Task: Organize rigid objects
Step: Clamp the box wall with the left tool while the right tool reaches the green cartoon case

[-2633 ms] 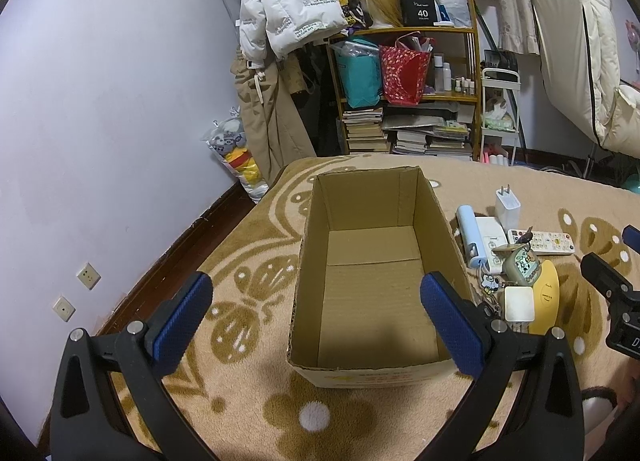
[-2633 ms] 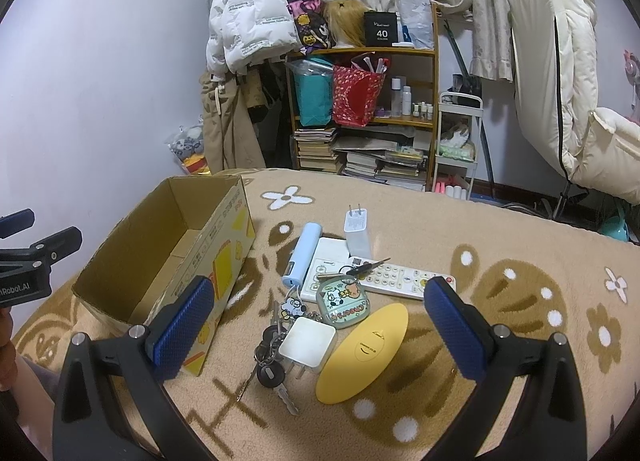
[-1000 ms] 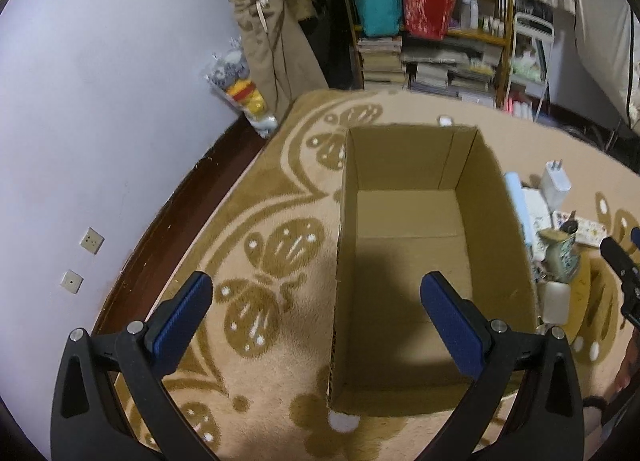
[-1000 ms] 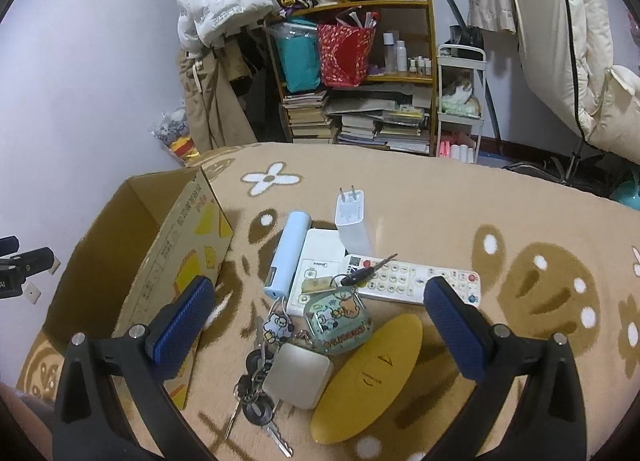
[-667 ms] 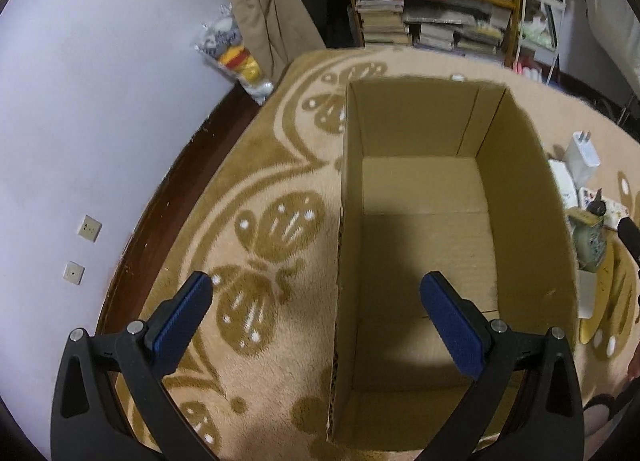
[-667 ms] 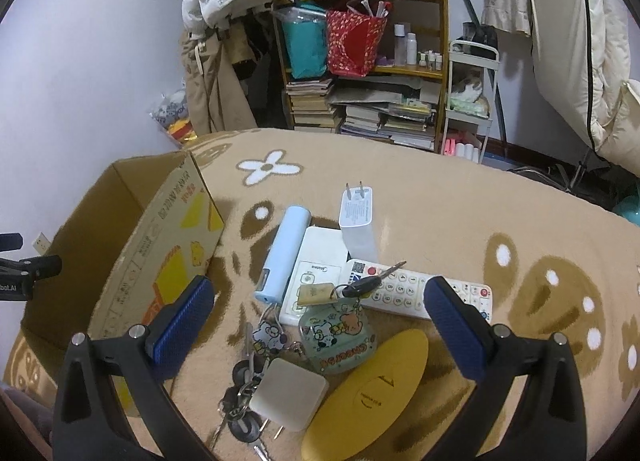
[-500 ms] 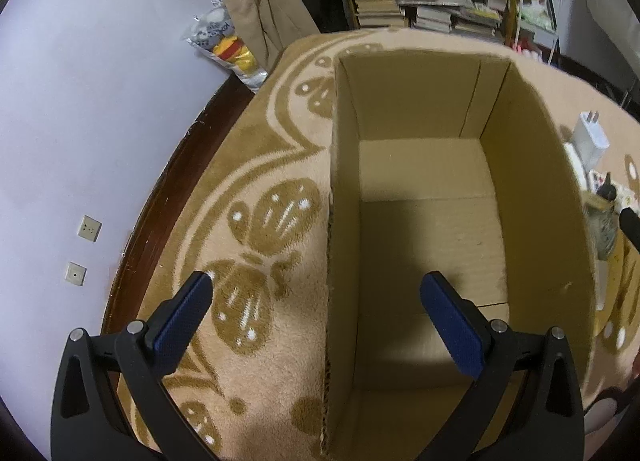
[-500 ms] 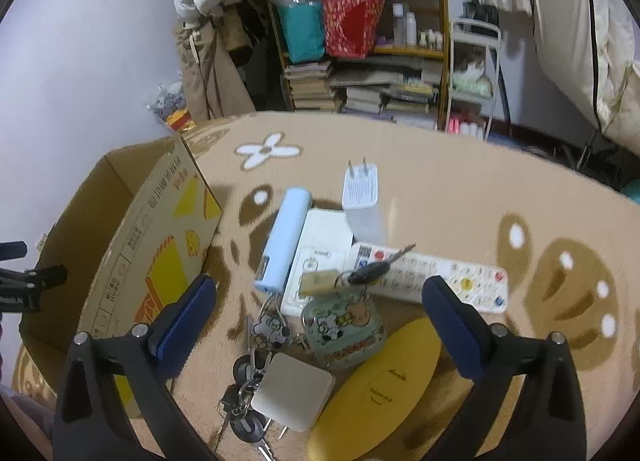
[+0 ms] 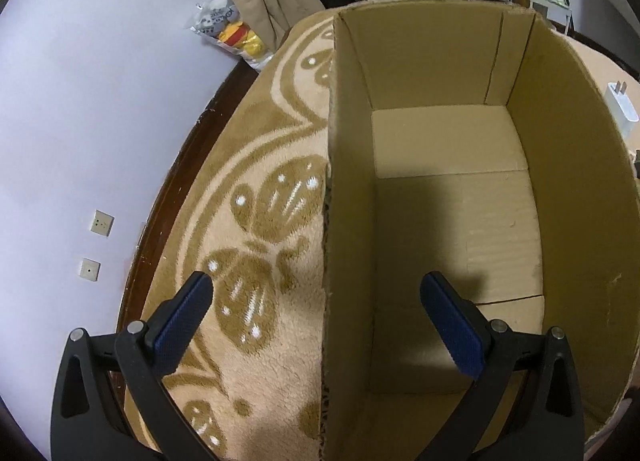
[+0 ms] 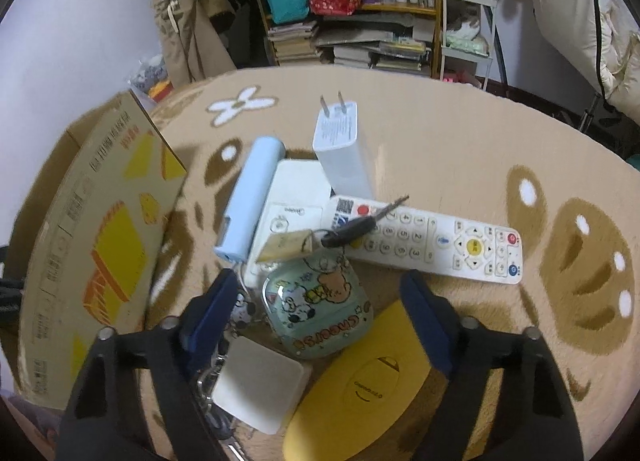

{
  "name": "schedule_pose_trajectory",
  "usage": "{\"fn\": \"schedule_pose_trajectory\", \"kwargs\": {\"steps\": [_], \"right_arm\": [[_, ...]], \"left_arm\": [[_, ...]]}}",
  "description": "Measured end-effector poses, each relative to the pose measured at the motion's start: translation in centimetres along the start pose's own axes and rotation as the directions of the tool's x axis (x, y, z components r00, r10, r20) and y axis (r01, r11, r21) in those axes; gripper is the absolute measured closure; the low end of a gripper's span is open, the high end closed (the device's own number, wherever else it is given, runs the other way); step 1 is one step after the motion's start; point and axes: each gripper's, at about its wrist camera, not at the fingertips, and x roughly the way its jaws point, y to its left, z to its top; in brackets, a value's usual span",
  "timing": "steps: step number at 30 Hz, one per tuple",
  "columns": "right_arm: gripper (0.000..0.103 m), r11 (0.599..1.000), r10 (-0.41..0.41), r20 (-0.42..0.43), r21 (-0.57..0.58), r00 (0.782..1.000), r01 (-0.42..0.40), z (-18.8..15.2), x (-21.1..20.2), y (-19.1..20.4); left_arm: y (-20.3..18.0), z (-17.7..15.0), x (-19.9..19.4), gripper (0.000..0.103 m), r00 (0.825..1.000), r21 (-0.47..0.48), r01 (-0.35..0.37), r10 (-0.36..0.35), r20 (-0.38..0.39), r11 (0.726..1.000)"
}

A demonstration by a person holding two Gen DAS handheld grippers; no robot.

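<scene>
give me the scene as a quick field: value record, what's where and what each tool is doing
surface: patterned rug
box: open cardboard, nothing seen inside
pile: right of the box on the rug
pile items: remote, white charger, blue cylinder, cartoon case, yellow oval case, white square adapter, keys
left tool: open, straddling the box's left wall
right tool: open, over the cartoon case, holding nothing
packed so far: nothing

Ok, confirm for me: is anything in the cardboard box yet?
No. The cardboard box shows only its bare floor, and the left gripper straddling its wall holds nothing.
</scene>
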Motion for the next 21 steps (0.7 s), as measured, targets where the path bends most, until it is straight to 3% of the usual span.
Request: {"fn": "schedule_pose_trajectory", "kwargs": {"steps": [3,8,15,17,21], "right_arm": [[0.024,1.0,-0.01,-0.015,0.0,1.0,0.01,-0.2,0.5,-0.1],[0.025,1.0,-0.005,-0.033,0.011,0.999,0.005,-0.3,1.0,-0.3],[0.034,1.0,0.002,-0.048,0.006,0.999,-0.002,-0.7,2.0,0.0],[0.036,1.0,0.005,-0.049,0.007,0.999,-0.004,-0.7,2.0,0.1],[0.039,1.0,0.0,-0.047,0.009,0.999,0.001,-0.7,2.1,0.2]], "left_arm": [[0.2,-0.1,-0.1,0.003,1.0,-0.005,0.021,-0.021,-0.006,1.0],[0.5,-0.3,0.6,0.023,0.999,-0.015,0.019,-0.02,-0.046,1.0],[0.1,-0.3,1.1,0.026,0.998,0.001,-0.025,0.025,-0.056,1.0],[0.0,-0.4,1.0,0.041,0.998,0.001,-0.031,0.031,-0.058,1.0],[0.0,-0.5,1.1,0.056,0.997,-0.024,0.008,-0.009,-0.071,1.0]]}}
